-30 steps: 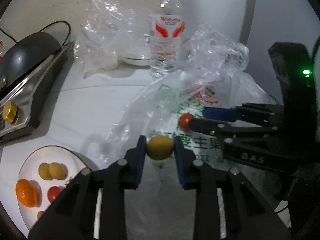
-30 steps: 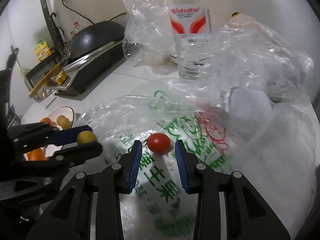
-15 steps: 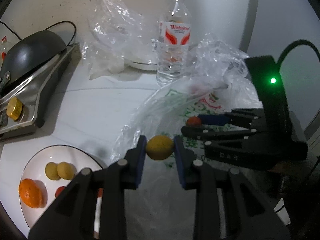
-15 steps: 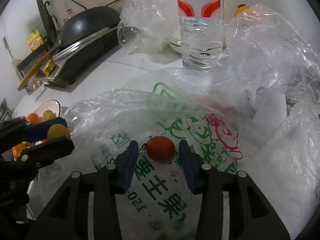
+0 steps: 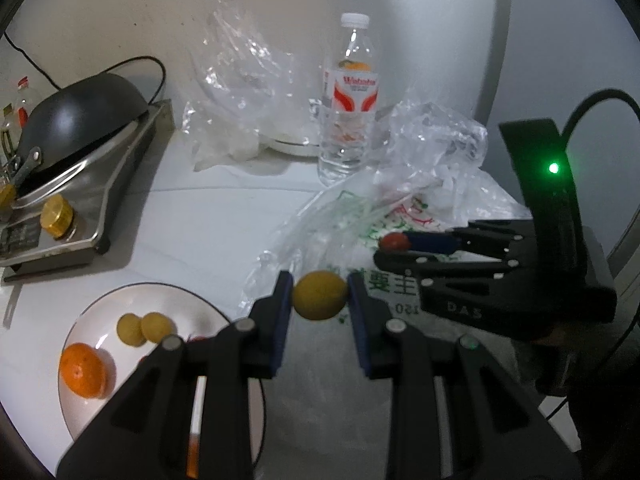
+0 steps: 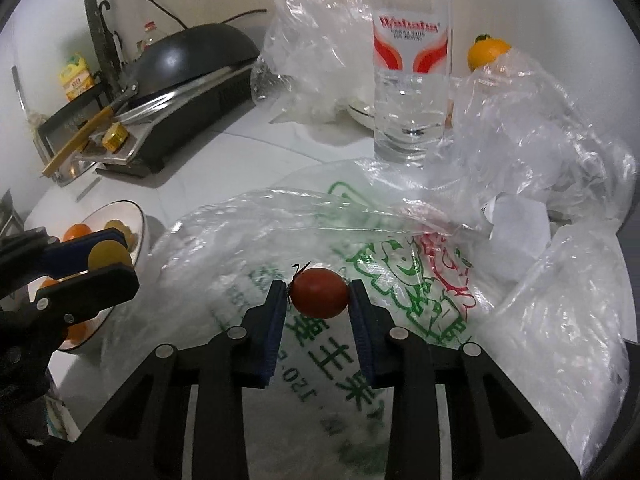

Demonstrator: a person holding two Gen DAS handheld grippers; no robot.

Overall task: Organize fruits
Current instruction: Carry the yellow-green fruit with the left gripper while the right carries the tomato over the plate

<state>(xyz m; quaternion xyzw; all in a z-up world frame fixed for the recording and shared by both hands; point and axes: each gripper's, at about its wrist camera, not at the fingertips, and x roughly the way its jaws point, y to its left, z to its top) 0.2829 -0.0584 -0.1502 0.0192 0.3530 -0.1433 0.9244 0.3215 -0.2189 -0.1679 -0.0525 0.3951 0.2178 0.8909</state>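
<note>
My left gripper (image 5: 320,296) is shut on a small yellow fruit (image 5: 319,295) and holds it above the edge of the printed plastic bag (image 5: 396,280). My right gripper (image 6: 319,294) is shut on a red cherry tomato (image 6: 320,293) above the same bag (image 6: 360,320); it also shows in the left wrist view (image 5: 394,241). A white plate (image 5: 100,312) at lower left holds an orange (image 5: 83,370) and two small yellow fruits (image 5: 140,326). In the right wrist view the plate (image 6: 138,216) is at the left, behind my left gripper (image 6: 108,256).
A water bottle (image 5: 349,100) stands at the back with crumpled clear bags (image 5: 240,92) and a white dish (image 5: 292,144) beside it. A stove with a black wok (image 5: 76,120) is at the left. Another orange (image 6: 486,54) sits behind the bags at the right.
Both grippers have risen and pulled back from the bag. The right gripper has closed on the tomato and lifted it. The left gripper still holds the yellow fruit.
</note>
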